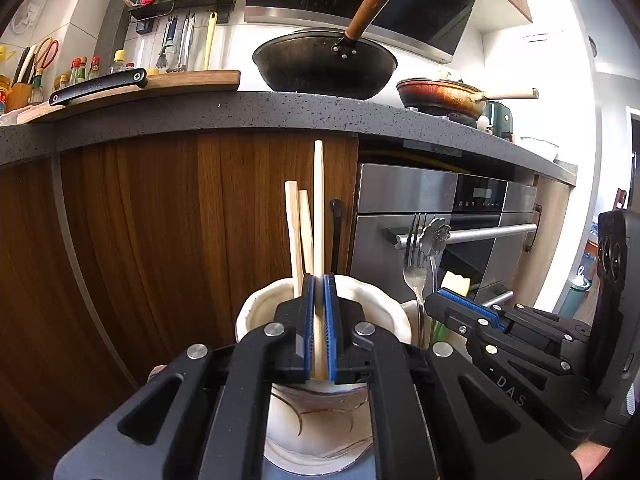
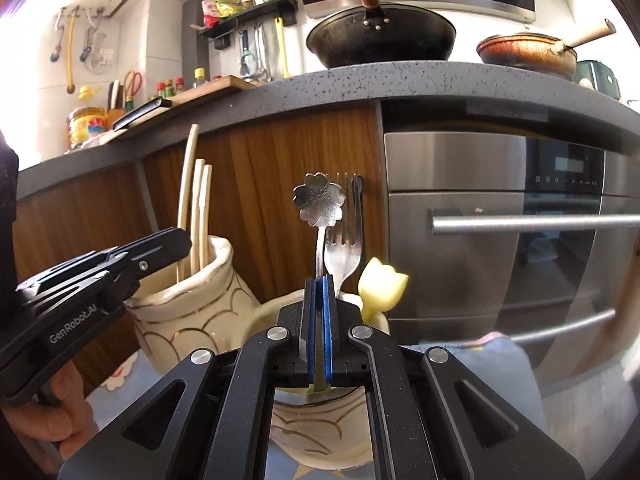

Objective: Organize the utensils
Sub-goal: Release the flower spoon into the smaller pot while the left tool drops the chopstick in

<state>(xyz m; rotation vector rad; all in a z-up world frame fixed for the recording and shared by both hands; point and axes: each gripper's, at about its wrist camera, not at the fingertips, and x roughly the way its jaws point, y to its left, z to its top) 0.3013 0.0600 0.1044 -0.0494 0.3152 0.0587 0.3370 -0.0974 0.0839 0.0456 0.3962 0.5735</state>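
My left gripper (image 1: 319,280) is shut on a long wooden chopstick (image 1: 319,200) that stands upright over a white ceramic cup (image 1: 376,304) with gold lines. Two more chopsticks (image 1: 298,236) lean inside that cup. In the right wrist view, my right gripper (image 2: 319,280) is shut on the handle of a flower-shaped metal spoon (image 2: 319,200), above a second white cup (image 2: 264,316). That second cup holds a fork (image 2: 344,248) and a yellow tulip-shaped piece (image 2: 382,284). The chopstick cup (image 2: 192,312) stands to its left, with the left gripper (image 2: 182,240) over it.
Both cups stand on a blue patterned cloth (image 2: 500,364) in front of a wooden cabinet (image 1: 160,220) and a steel oven (image 2: 520,220) with a bar handle. Overhead juts a grey countertop (image 1: 280,112) carrying a wok (image 1: 324,64), a pan (image 1: 440,94) and a cutting board with a knife (image 1: 100,86).
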